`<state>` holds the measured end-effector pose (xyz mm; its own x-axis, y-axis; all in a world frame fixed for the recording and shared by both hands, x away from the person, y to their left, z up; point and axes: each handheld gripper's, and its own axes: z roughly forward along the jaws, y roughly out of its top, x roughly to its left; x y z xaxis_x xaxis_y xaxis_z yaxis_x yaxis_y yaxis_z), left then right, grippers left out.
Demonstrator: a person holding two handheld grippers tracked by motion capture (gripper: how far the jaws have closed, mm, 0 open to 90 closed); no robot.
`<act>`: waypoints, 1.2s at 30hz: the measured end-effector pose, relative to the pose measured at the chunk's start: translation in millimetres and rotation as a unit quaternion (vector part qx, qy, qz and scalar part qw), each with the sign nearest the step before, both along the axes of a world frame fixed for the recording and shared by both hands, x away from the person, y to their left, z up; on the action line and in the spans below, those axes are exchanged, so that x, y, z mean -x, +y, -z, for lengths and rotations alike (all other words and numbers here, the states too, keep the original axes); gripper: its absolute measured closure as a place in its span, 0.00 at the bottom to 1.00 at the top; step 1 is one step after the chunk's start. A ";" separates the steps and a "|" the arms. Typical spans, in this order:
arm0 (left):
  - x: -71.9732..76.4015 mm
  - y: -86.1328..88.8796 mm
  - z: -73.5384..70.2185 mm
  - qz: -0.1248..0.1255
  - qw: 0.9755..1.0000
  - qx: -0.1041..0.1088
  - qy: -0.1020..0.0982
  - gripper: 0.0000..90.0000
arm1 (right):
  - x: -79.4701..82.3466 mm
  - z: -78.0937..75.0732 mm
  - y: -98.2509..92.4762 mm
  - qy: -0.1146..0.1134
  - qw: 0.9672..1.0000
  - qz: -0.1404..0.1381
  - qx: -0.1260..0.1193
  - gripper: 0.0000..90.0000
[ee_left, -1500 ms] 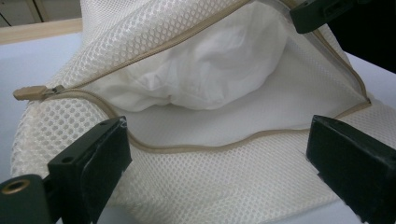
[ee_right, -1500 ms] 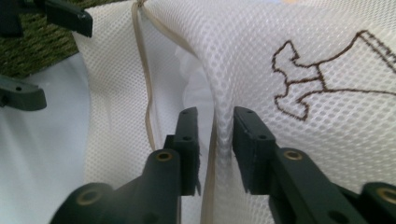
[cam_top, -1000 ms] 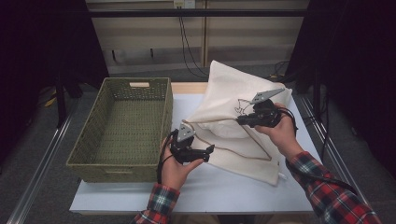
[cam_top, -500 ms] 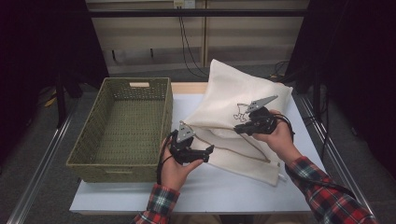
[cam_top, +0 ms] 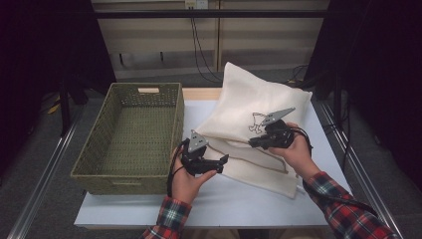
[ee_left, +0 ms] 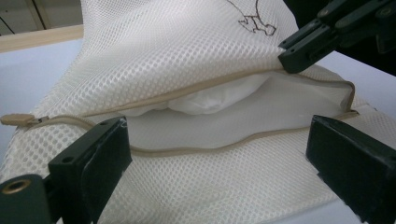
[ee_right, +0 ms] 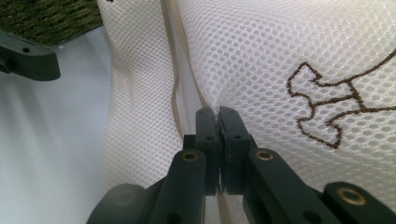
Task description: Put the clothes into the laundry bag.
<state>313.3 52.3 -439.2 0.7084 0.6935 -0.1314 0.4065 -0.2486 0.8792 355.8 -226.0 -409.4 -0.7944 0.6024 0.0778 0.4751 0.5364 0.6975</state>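
Note:
A cream mesh bag [cam_top: 249,99] with a brown embroidered figure lies on the white table, its far end propped up. Its zipper mouth gapes toward me, and white cloth [ee_left: 210,95] shows inside. My right gripper [cam_top: 251,143] is shut on the upper lip of that mouth; in the right gripper view the jaws [ee_right: 217,114] pinch the mesh beside the beige zipper tape. My left gripper [cam_top: 221,162] stands open just in front of the mouth, its jaws [ee_left: 219,140] wide apart with nothing between them. The zipper pull [ee_left: 14,120] sits at the mouth's left end.
An empty green woven basket [cam_top: 144,85] stands on the table's left half, close to my left hand. Bare white table [cam_top: 239,204] lies in front of the bag. Metal rails run along both table sides, and dark curtains hang beyond.
My right gripper has sunk a little and come toward me, the bag's upper lip still in it. The left gripper has stayed in place.

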 end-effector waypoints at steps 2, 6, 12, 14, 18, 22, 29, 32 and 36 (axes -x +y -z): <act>0.3 -0.4 -0.6 -0.001 1.000 -0.003 0.000 0.07 | 1.6 3.0 1.6 -0.001 1.000 0.002 0.003 0.98; -0.1 -1.4 -0.3 0.003 1.000 0.002 0.000 0.07 | 3.6 6.2 4.3 -0.002 1.000 0.004 0.006 0.98; -0.4 -1.3 -1.5 0.005 1.000 0.000 -0.003 0.07 | 4.7 8.8 4.6 -0.002 1.000 0.003 -0.002 0.98; -0.2 -1.4 -0.9 0.004 1.000 0.003 0.000 0.07 | 5.4 9.8 4.5 -0.003 1.000 0.003 -0.002 0.98; -0.3 -1.2 -1.5 0.005 1.000 0.003 -0.002 0.07 | 6.1 14.0 6.0 0.000 1.000 0.001 -0.001 0.98; -0.1 -1.3 -2.2 0.004 1.000 0.005 -0.003 0.07 | 6.3 15.7 6.8 0.001 1.000 -0.003 0.002 0.98; -0.5 -1.2 -1.5 0.002 1.000 0.002 -0.001 0.07 | 8.3 16.1 7.6 -0.004 1.000 0.003 0.010 0.98; -0.6 -1.3 -1.1 0.002 1.000 0.005 0.000 0.07 | 8.4 18.0 7.2 0.001 1.000 -0.002 0.006 0.98; -0.4 -1.8 -1.1 -0.002 1.000 0.009 0.002 0.07 | 8.1 21.1 7.6 0.000 1.000 -0.003 0.002 0.98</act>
<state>313.7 50.5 -438.0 0.7044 0.6945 -0.1465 0.4110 -0.2308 0.8819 347.7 -218.3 -430.6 -0.7984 0.5975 0.0746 0.4710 0.5425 0.6956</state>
